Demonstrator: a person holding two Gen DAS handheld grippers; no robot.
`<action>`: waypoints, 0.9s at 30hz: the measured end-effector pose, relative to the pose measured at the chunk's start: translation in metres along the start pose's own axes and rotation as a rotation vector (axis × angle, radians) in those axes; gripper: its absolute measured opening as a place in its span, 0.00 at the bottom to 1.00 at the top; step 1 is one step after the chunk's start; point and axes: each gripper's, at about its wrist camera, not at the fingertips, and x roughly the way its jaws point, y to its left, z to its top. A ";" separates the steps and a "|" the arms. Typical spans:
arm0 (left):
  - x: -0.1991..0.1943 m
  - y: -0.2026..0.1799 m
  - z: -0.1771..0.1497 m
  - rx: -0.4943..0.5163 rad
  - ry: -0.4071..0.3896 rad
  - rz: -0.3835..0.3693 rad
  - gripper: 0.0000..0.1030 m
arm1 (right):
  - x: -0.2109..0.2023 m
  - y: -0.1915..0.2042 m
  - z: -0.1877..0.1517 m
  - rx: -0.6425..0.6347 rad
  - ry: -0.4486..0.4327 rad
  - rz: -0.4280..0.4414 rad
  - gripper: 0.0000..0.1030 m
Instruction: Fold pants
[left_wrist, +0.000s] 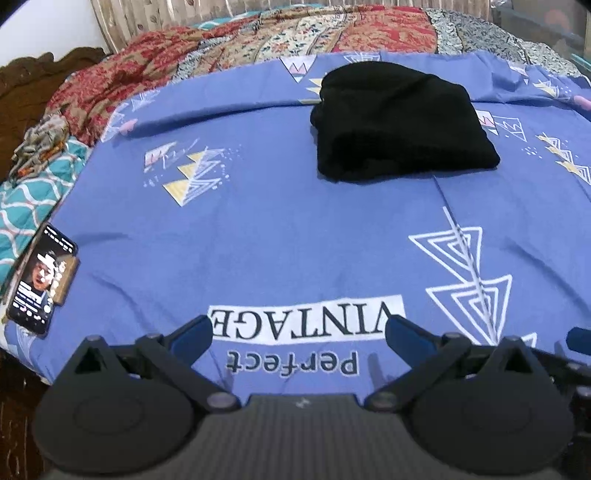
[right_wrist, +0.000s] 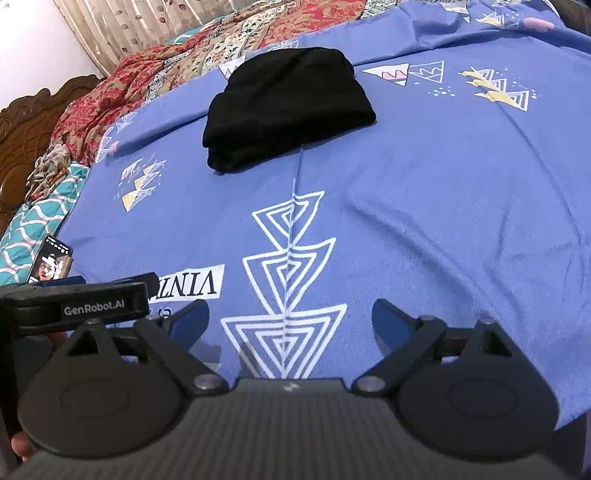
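Two tools, both spread wide with nothing between the fingers.

Left wrist view: left tool hangs over the near edge of the blue sheet, right above the upside-down "Perfect VINTAGE" print. Black pants lie folded into a compact bundle on the sheet, well beyond the print and slightly right of it, apart from both tools. Phone, screen lit, lies at the sheet's left edge, left of the print. Red patterned quilt is bunched behind the pants.

Right wrist view: right tool is released and empty, over the stacked white triangle print. Pants sit beyond the triangles, just left of the sheet's centre crease, untouched. Left tool's body, marked "GenRobot.AI", shows at the left, just beside the right tool. Phone is partly hidden behind it. Carved wooden headboard stands far left of the pants.
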 end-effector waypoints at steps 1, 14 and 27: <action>0.000 0.000 0.000 -0.001 0.005 -0.002 1.00 | 0.000 0.000 -0.001 0.001 0.003 0.001 0.94; 0.003 -0.001 -0.005 -0.005 0.035 -0.023 1.00 | 0.004 -0.003 -0.005 0.040 0.037 -0.001 0.94; 0.012 0.003 -0.007 -0.021 0.100 -0.010 1.00 | 0.007 -0.004 -0.004 0.049 0.057 0.000 0.94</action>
